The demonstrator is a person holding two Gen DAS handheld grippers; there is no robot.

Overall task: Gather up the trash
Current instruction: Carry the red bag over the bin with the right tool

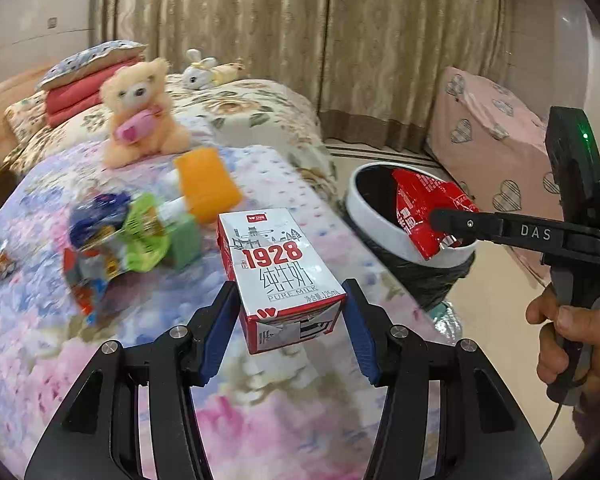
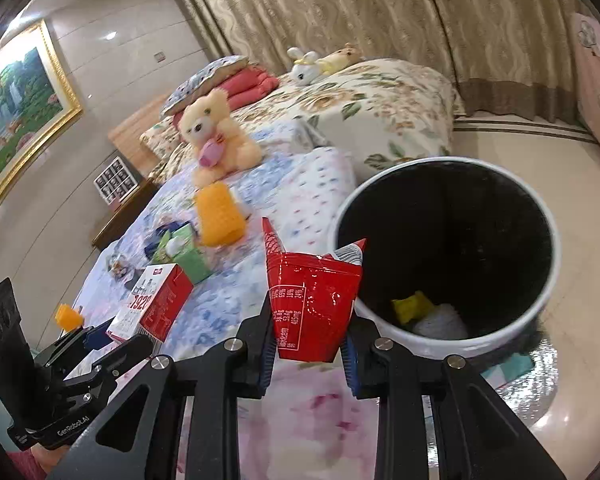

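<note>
1. I'm looking at a bedroom with long beige curtains [image 1: 300, 40] behind a bed [image 1: 260, 400] covered by a pastel flowered quilt, and a glossy pale floor beside it.
2. My left gripper [image 1: 290, 320] has its blue-padded fingers closed against both sides of a small white and red milk carton [image 1: 278, 276], which it holds above the quilt, tilted a little.
3. My right gripper [image 2: 310, 350] pinches the lower end of a crumpled red wrapper [image 2: 314, 300]; the fingers are close together with the wrapper between them.
4. In the left wrist view the wrapper hangs over the mouth of the white bin [image 1: 376, 232], which has a black bag inside and stands on the floor just beside the bed.
5. In the right wrist view I can see down into the bin [image 2: 548, 280]: a yellow scrap [image 2: 412, 306] and something white lie at the bottom.
6. More litter lies on the quilt: a green box [image 1: 184, 240], a green and blue pile of wrappers [image 1: 112, 232], and an orange block [image 1: 208, 184].
7. A cream teddy bear [image 1: 140, 108] sits further up the bed, near a stack of folded red blankets [image 1: 72, 100] with a pillow on top.
8. A white toy rabbit [image 1: 198, 72] lies at the far side of the bed.
</note>
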